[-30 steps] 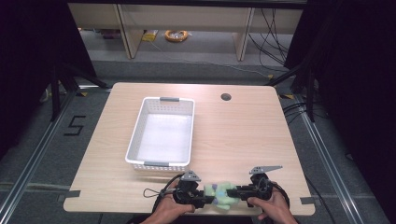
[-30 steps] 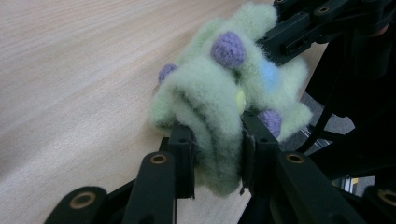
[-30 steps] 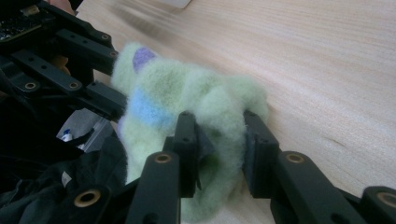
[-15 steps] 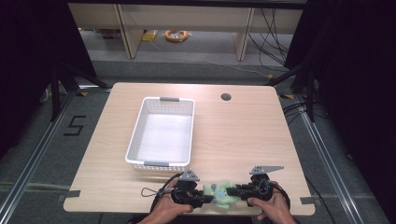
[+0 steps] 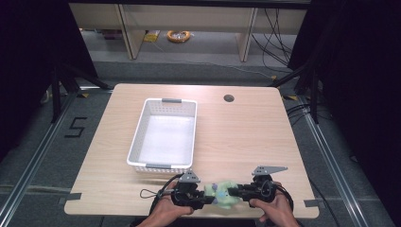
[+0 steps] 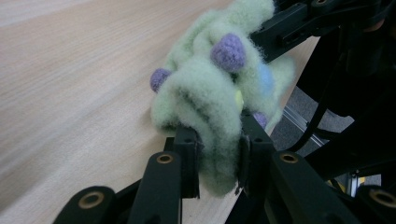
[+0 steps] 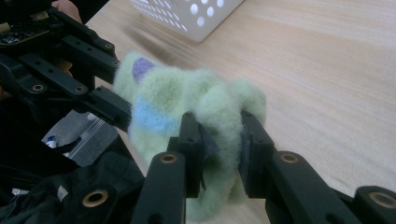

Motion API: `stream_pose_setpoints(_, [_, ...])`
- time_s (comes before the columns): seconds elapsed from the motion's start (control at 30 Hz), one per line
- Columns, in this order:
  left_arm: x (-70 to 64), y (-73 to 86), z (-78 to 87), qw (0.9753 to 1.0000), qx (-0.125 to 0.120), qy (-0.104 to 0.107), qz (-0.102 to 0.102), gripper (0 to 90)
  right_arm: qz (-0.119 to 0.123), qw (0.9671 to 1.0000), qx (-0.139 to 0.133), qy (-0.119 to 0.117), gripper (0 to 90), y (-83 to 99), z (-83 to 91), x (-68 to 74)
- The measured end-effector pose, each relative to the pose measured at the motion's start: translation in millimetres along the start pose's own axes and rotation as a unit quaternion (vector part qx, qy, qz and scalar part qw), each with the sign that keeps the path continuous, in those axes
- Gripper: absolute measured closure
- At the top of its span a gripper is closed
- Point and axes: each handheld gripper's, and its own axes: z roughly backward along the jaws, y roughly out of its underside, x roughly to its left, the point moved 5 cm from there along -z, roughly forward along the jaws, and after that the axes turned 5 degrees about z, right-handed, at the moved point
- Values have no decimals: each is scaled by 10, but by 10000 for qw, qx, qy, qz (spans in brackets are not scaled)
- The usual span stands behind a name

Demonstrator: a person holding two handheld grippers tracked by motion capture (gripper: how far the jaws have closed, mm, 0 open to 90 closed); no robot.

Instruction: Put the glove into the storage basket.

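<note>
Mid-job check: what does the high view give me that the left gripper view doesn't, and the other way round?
High view alone: the white basket on the table, the cable hole, and both hands at the near edge. Left gripper view alone: the left claw pinching a fold of the green fuzzy toy, and its purple knobs. Both: the toy held between the left claw and the right claw.

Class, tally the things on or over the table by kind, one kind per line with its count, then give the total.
Handheld grippers: 2, the left gripper and the right gripper
White baskets: 1, the basket
Fuzzy green toys: 1, the toy, pinched by both grippers
Total: 4
</note>
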Motion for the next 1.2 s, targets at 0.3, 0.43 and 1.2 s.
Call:
stream_pose_setpoints(0.3, [-34, -113, 164, 9997, -235, 15, -28, 726, 294, 9994, -88, 141, 745, -184, 36, 73])
stream_pose_setpoints(0.43, [-33, -185, 272, 9995, -327, -10, -36, 725, 246, 9996, -113, 70, 745, -297, 39, 150])
stream_pose_setpoints(1.2, [111, -600, 853, 9991, -346, -220, -132, 723, 727, 9973, -29, 102, 745, -1050, -29, 410])
